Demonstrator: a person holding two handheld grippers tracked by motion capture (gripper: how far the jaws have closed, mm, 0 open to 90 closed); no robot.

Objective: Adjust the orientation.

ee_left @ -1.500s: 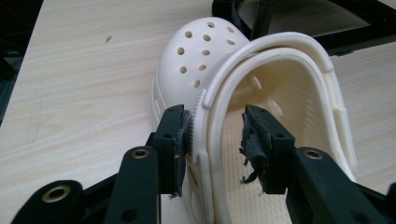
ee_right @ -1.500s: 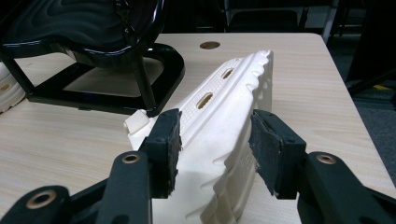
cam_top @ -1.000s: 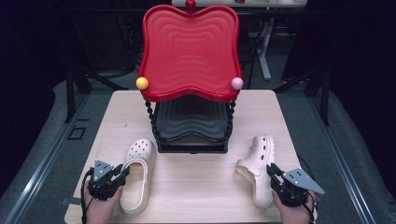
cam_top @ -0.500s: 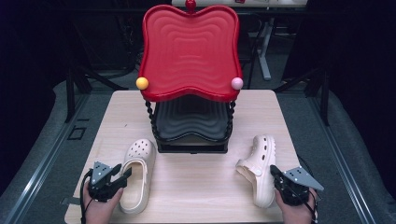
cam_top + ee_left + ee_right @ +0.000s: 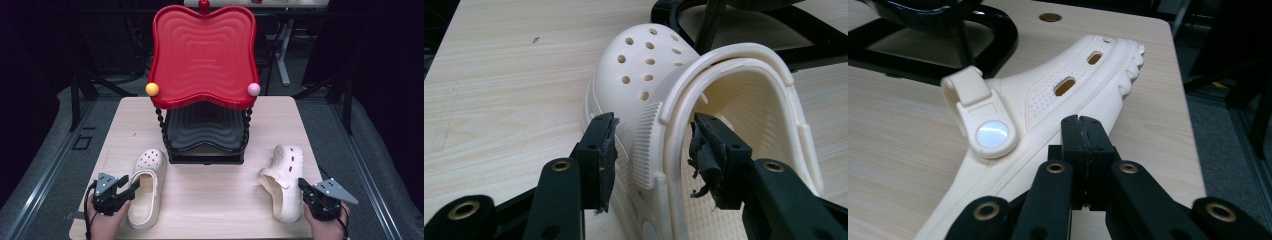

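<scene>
Two cream foam clogs lie on the wooden table [image 5: 215,200]. My left gripper [image 5: 129,184] sits at the left clog [image 5: 147,185], and its jaws have just been opening. In the left gripper view the jaws [image 5: 656,150] straddle the side wall of that clog [image 5: 644,65], one pad outside and one inside, without pressing on it. My right gripper [image 5: 301,184] is shut on nothing at the outer side of the right clog [image 5: 285,175]. In the right gripper view its closed fingertips [image 5: 1080,122] rest beside the sole of that clog [image 5: 1068,100], near the strap rivet.
A two-tier stand stands at the table's middle back, with a red wavy tray [image 5: 202,55] on top and a black tray [image 5: 205,130] beneath. A yellow ball [image 5: 152,89] and a pink ball [image 5: 254,89] mark its front corners. Dark floor surrounds the table.
The left gripper's jaws have spread wider around the left clog's wall. The right gripper's jaws have closed and it has drawn slightly right, away from the right clog's heel.
</scene>
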